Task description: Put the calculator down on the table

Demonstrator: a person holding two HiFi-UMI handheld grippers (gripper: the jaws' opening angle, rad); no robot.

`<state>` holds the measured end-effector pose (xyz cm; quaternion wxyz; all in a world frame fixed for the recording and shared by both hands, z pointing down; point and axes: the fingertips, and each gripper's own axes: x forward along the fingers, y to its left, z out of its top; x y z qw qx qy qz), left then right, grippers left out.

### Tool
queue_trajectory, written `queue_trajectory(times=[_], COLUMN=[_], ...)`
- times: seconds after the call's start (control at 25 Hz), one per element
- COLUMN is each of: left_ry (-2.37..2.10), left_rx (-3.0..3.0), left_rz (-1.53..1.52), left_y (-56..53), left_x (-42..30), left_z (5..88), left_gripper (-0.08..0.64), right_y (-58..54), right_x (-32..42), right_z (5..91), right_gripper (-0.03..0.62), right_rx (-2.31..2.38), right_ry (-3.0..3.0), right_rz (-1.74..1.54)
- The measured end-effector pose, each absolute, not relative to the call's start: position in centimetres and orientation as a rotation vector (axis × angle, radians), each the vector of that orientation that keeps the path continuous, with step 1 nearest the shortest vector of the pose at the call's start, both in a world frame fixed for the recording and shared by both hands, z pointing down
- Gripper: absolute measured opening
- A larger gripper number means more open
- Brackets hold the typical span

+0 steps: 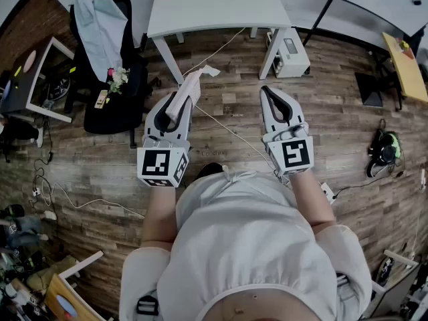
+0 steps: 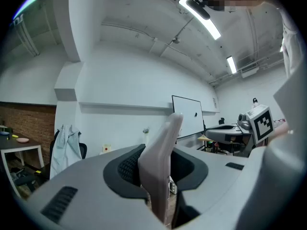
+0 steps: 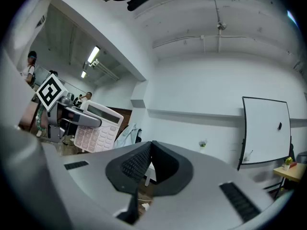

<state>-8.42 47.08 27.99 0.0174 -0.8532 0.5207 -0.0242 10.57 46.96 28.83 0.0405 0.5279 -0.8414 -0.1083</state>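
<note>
Left tool (image 1: 178,102) is clamped on the calculator (image 1: 189,89). It's held on edge in the air over the floor, well short of the table (image 1: 207,9). Keys face the right tool (image 1: 273,93), which is closed and empty. The bite looks shallow, but I can't tell its depth. For the put-down: move over the table, roll the wrist so the keys face up, lower until the back rests flat, then open. No release at height.

There are two grippers, the left gripper (image 1: 177,105) and the right gripper (image 1: 267,92). There is one calculator (image 1: 185,93), one white table (image 1: 214,9) at the far side, and one black office chair (image 1: 114,105) at the left with one pale garment (image 1: 100,25).
</note>
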Motion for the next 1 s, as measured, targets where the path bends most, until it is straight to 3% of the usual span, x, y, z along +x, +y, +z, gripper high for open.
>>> queue_trajectory(times=[1.0], left_ry=[1.667], left_rx=[-2.719], left_rz=[-0.108], left_y=[39.0], left_x=[-8.8], left_z=[31.0], left_gripper=[0.132], right_y=[38.9], right_x=[10.4], right_z=[31.9], right_gripper=[0.006], right_rx=[1.622], right_ry=[-2.547], right_rz=[-0.197])
